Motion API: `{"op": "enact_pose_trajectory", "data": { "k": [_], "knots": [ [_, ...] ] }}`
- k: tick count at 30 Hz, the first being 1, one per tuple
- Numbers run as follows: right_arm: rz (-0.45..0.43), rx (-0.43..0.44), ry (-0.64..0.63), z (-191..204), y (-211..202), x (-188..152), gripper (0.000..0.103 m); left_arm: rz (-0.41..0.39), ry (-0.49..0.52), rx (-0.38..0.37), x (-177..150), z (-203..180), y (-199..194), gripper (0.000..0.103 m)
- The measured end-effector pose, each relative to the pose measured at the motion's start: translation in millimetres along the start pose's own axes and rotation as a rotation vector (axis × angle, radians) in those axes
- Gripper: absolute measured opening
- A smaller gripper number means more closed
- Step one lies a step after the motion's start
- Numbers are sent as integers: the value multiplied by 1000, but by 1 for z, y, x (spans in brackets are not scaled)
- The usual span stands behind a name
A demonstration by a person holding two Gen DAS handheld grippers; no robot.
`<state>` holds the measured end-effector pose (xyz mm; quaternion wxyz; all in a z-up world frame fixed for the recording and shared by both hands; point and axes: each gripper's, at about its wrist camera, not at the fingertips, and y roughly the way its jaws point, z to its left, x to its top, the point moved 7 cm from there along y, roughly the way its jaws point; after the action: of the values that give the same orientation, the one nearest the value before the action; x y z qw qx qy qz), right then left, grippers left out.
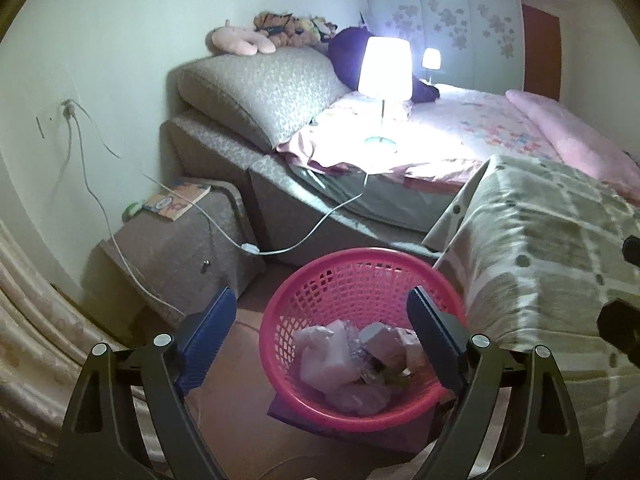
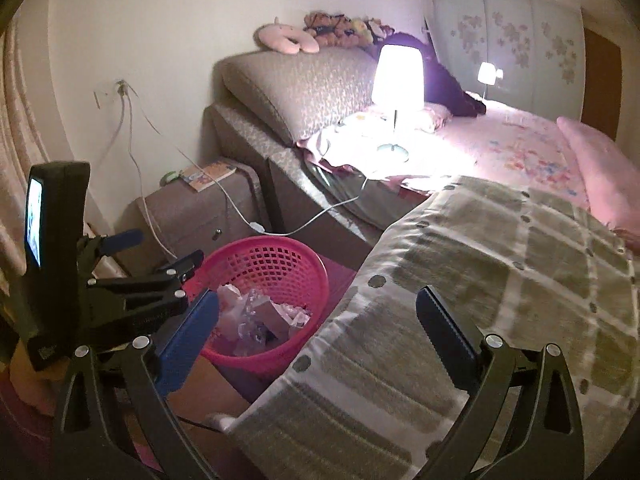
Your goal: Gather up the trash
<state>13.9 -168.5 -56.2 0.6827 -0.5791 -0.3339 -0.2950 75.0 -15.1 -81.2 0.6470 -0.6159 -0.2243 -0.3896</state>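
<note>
**Bedroom corner, pink basket between bed and nightstand**

Bedroom floor (image 1: 240,380) shows as a narrow brown strip, and the pink basket (image 1: 276,320) stands on it as the landmark. Behind the basket and to its left sits a brown nightstand (image 1: 180,248) carrying a book (image 1: 176,200); white cables (image 1: 92,192) hang from a wall socket past it. Directly behind the basket runs the side of the bed (image 1: 340,204), where a lit lamp (image 1: 385,68) stands on the mattress. Right of the basket, a checked blanket (image 1: 540,248) drapes over the bed's edge almost to the basket's rim, so free floor remains only on the basket's left and near side. A curtain (image 1: 28,300) closes off the far left.

Inside the basket lies the trash (image 1: 348,360): crumpled pale wrappers and a small box.

The left gripper (image 1: 320,336) hangs above the basket, released, jaws spread wide, nothing between them. The right gripper (image 2: 318,332) is over the blanket's edge just right of the basket, also released and empty.
</note>
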Motion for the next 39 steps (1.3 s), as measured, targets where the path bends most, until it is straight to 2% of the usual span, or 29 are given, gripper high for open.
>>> {"op": "enact_pose_trajectory", "data": {
  "k": [4,11,18,22,28,39],
  "knots": [
    [-18,2,32,-1,-15,-5,96,-11,0,2,-3,2,-16,86],
    [-36,-27,70,1,-29,-15,96,18,-31,12,-17,13,-35,87],
    [-19,-15,99,9,-38,-26,96,35,-34,-3,-29,13,-49,88],
    [-10,-26,90,14,-38,-33,96,18,-42,-1,-32,15,-55,88],
    [-5,-13,88,24,-35,-36,96,-14,-15,2,-33,12,-57,89],
    [6,-18,79,29,-27,-41,96,-27,7,-7,-33,7,-54,89]
  ]
}}
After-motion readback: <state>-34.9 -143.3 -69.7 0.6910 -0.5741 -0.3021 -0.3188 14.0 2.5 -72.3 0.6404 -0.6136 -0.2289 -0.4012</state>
